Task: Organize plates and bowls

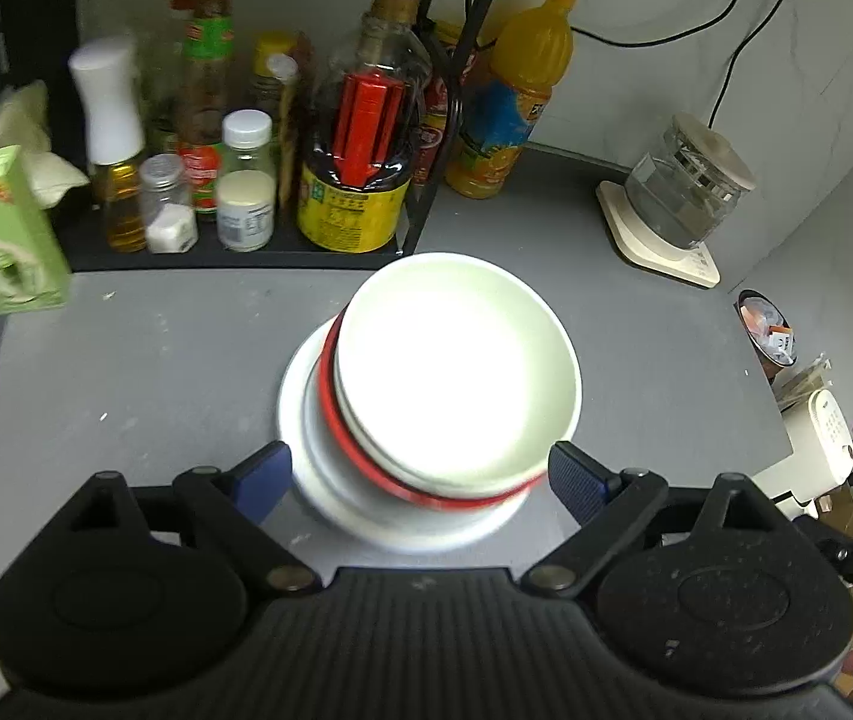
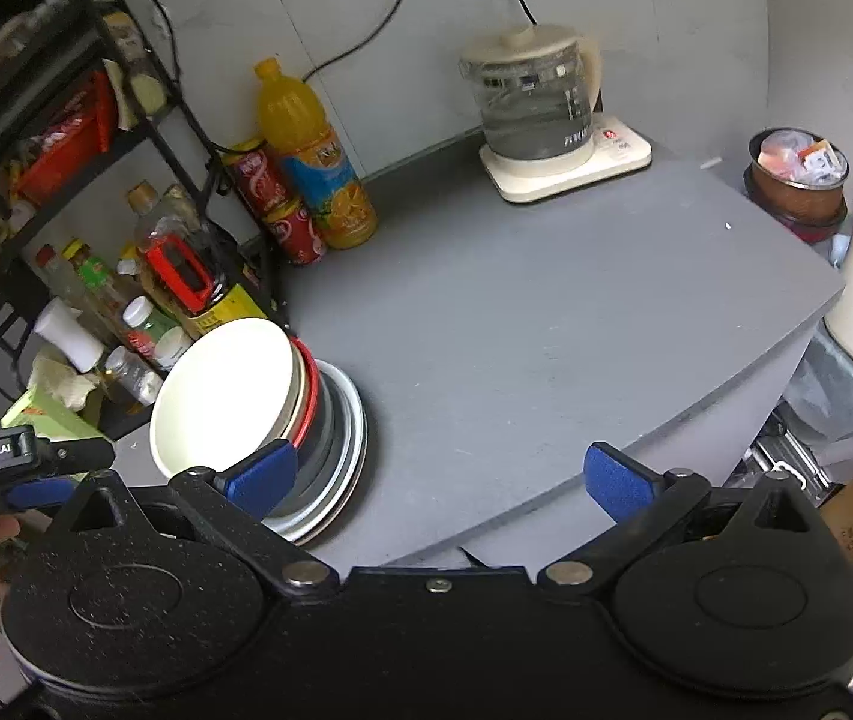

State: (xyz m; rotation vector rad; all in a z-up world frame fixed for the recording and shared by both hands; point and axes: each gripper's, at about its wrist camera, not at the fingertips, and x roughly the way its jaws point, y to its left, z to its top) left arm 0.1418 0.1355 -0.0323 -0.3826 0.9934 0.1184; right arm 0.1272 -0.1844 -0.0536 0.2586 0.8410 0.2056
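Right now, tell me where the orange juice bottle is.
The juice bottle stands at the back of the grey table against the wall, beside the red cans by the black rack, left of the kettle.

a stack of bowls (image 1: 456,372) sits on plates (image 1: 318,480) near the middle of the table (image 1: 126,372). behind it, on the far left, a rack (image 1: 234,255) holds bottles (image 1: 360,138). a juice bottle (image 1: 516,96) stands right of the rack, a kettle (image 1: 684,186) further right.
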